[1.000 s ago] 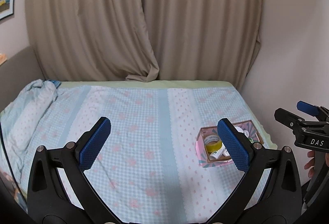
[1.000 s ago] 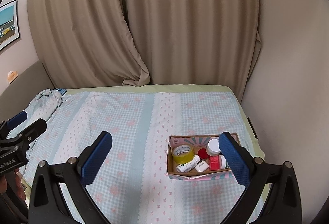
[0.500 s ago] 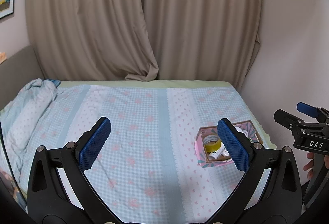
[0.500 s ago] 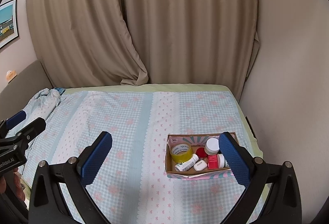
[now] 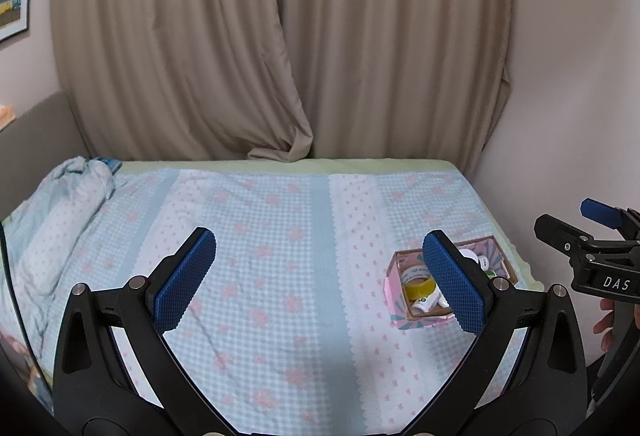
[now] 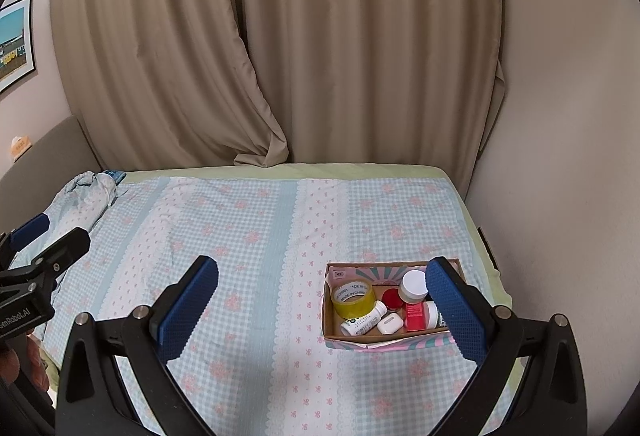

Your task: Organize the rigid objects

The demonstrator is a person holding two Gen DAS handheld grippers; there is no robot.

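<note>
1. Cardboard box point(image 6: 394, 338) sits on the bed point(image 6: 248, 236) near its right edge, packed with a yellow tape roll point(image 6: 354, 298), bottles and jars.
2. Left hand-held gripper point(image 5: 320, 284) and right hand-held gripper point(image 6: 320, 312) both gape wide, empty.
3. Risk: crowded contents may make a reaching pad nudge neighbours or tip the light box.

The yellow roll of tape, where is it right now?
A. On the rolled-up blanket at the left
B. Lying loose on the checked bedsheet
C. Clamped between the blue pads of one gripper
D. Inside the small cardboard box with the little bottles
D. The yellow roll of tape sits at the left end of the cardboard box, next to the white bottles; both the left gripper and right gripper are open and hold nothing.
</note>
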